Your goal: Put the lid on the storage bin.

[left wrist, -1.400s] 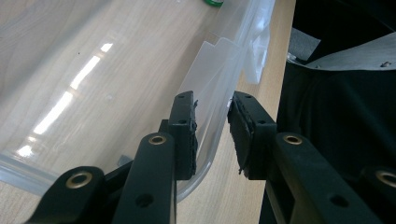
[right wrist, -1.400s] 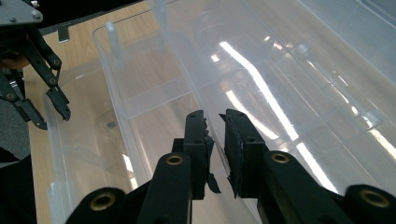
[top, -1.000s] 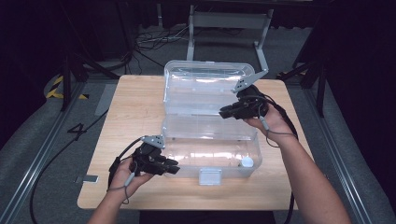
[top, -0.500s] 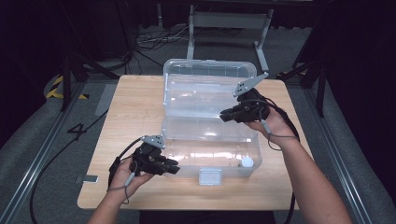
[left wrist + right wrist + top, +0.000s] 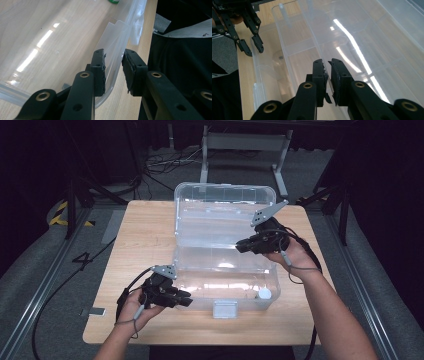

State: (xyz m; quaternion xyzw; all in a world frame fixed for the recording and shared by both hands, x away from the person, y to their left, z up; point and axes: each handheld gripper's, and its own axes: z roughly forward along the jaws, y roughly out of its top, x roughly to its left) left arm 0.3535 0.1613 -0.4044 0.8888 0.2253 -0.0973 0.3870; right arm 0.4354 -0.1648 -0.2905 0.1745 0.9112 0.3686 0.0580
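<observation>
A clear plastic box lies on the wooden table with its lid standing open at the back. My left gripper is at the box's front left corner. In the left gripper view its jaws straddle the thin front wall. The inner pad lies against the wall and a gap shows at the outer pad. My right gripper reaches in from the right where lid meets base. Its jaws are nearly together, pinching a thin clear wall that runs away between them.
A small white round object sits inside the box's front right corner, and a green object shows through the plastic. The latch tab hangs at the front. Bare table lies left of the box; a metal stand is behind it.
The right gripper has shifted only slightly at the lid's right edge. The left gripper and the box have stayed where they were.
</observation>
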